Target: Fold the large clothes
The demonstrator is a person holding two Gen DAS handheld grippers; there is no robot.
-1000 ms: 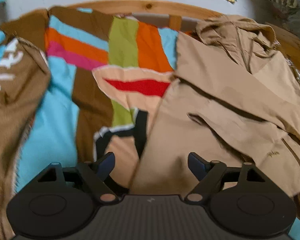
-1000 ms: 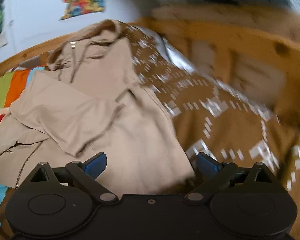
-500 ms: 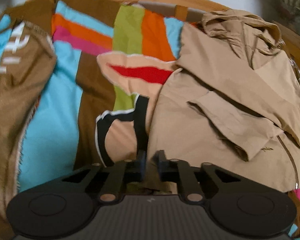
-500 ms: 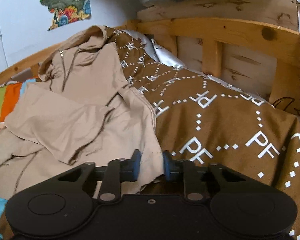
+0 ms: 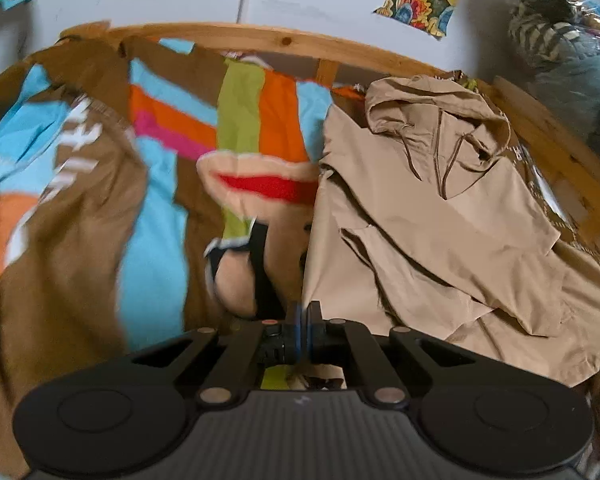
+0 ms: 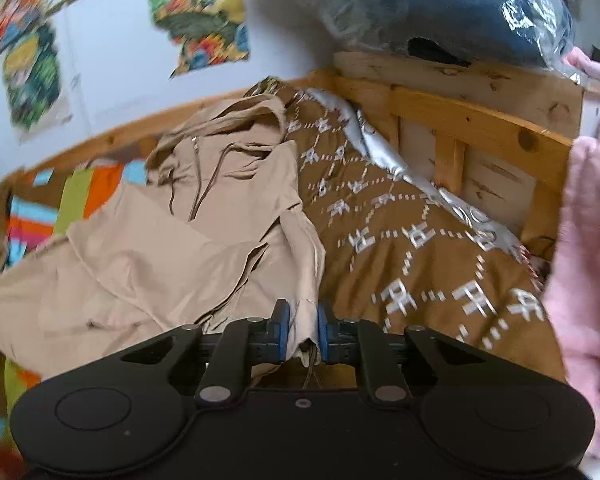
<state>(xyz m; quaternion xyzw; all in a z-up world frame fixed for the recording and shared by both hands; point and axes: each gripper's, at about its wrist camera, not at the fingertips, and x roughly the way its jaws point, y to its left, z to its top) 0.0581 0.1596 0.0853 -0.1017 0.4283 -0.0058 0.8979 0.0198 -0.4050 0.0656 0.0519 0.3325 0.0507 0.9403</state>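
Tan hoodie (image 5: 440,216): soft, light, limp, spread on the bed (image 6: 480,120). We have its hem corners pinched in the jaws of both the left gripper (image 5: 302,312) and right gripper (image 6: 302,320), the best holds.

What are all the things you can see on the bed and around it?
hooded jacket: one, beige, lying rumpled on the bed, hood toward the wall
patchwork blanket: one, bright stripes of blue, orange, green, pink and brown, under and beside the jacket
patterned blanket: one, brown with white letters, beside the jacket by the footboard
bed frame: one, light wood, around the bedding
posters: several, colourful, on the white wall
plastic-wrapped bundle: one, dark blue, on top of the frame
pink fabric: one, fluffy, right edge of the right view
left gripper: black, fingers closed at the jacket's lower edge
right gripper: black, fingers pinching the jacket's hem
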